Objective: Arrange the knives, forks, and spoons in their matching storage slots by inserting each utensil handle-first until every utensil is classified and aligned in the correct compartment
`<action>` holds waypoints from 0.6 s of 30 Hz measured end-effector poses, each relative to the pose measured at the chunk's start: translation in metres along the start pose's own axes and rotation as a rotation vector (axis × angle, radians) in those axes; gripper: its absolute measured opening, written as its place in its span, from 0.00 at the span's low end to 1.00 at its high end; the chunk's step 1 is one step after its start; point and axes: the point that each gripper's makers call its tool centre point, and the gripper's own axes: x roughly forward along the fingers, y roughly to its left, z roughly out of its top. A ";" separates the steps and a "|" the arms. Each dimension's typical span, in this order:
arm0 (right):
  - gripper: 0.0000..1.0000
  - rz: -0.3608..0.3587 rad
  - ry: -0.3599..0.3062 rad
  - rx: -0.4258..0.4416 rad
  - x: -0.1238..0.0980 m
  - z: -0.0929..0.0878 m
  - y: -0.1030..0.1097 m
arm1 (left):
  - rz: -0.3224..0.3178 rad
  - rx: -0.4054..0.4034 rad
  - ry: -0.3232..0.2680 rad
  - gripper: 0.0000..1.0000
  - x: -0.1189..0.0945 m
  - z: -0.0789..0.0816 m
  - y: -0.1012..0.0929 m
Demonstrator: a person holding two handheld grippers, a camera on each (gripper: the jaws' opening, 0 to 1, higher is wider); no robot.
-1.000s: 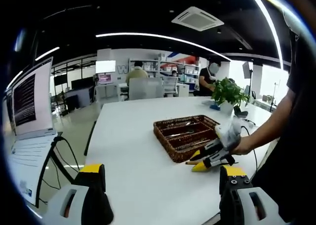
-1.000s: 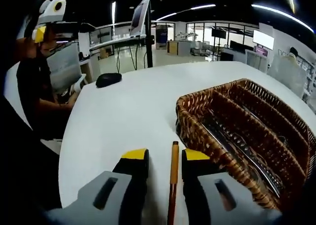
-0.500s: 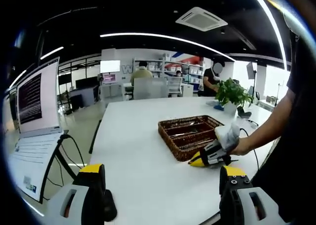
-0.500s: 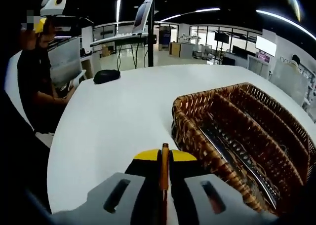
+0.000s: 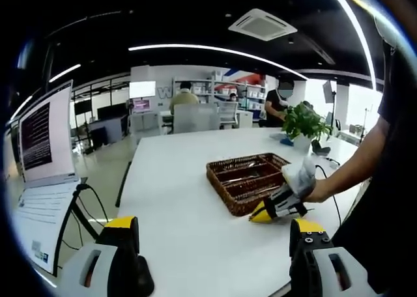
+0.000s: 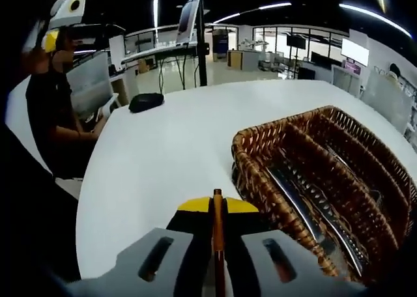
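Note:
A brown wicker basket [image 6: 255, 173] with long compartments lies on the white table, right of my right gripper [image 6: 217, 204]. Metal utensils [image 6: 306, 206] lie in its near slots. My right gripper is shut on a utensil with a wooden handle [image 6: 217, 228]. The handle's end pokes forward between the yellow tips, and its head is hidden. In the left gripper view the basket [image 5: 242, 178] sits mid-table, with the right gripper [image 5: 273, 208] in a gloved hand at its near corner. My left gripper [image 5: 214, 224] hangs wide open above the table's near part, holding nothing.
A black mouse [image 6: 145, 101] lies at the table's far left edge. A laptop on a stand [image 5: 42, 141] is off the table's left side. A potted plant [image 5: 301, 122] stands beyond the basket. People sit at desks further back. The person's arm [image 5: 365, 167] crosses on the right.
One second ago the right jaws stood open around the wooden handle; they have since shut on it and stay shut. The left gripper has stayed open and barely moved.

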 end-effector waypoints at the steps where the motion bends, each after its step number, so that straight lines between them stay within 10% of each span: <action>1: 0.02 -0.004 -0.002 -0.001 -0.003 0.003 -0.001 | -0.002 0.001 -0.001 1.00 0.001 0.001 -0.001; 18: 0.02 -0.259 -0.114 0.114 -0.085 0.063 -0.074 | -0.109 0.063 -0.019 1.00 0.045 0.025 -0.017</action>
